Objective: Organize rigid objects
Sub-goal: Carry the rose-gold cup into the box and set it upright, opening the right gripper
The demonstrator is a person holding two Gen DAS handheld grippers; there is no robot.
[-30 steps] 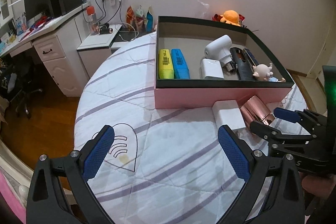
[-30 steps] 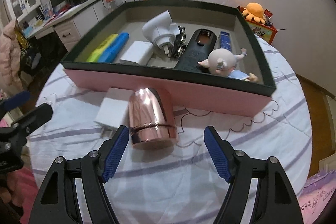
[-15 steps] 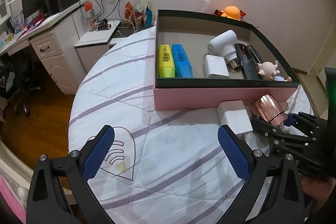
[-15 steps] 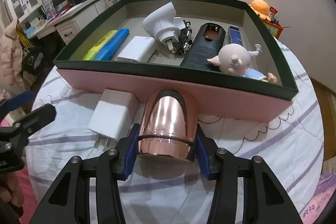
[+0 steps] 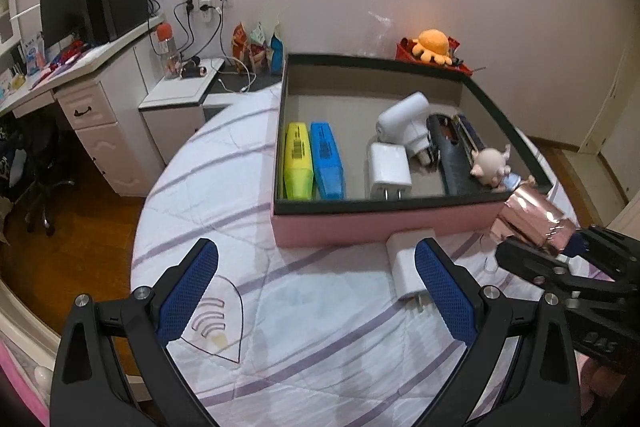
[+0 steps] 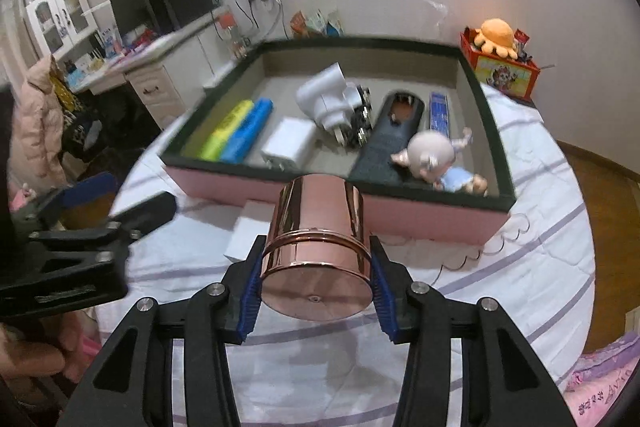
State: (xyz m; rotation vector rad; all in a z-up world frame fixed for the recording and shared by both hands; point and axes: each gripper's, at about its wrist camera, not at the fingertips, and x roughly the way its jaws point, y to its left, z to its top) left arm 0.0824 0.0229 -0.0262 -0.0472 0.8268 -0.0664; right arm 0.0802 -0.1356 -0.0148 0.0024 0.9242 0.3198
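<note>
Right wrist: copper cup (image 6: 316, 259) hides white charger (image 6: 250, 235) partly.

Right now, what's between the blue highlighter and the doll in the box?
In the left wrist view, between blue highlighter and doll: white charger, then black remote.

Copper cup grabbed and lifted

Right hand-held gripper (image 6: 316, 295) closed on the shiny copper-coloured metal cup (image 6: 316, 259), raised it off the striped bedspread (image 6: 520, 267), now level with the pink box (image 6: 424, 223) front wall.
</note>
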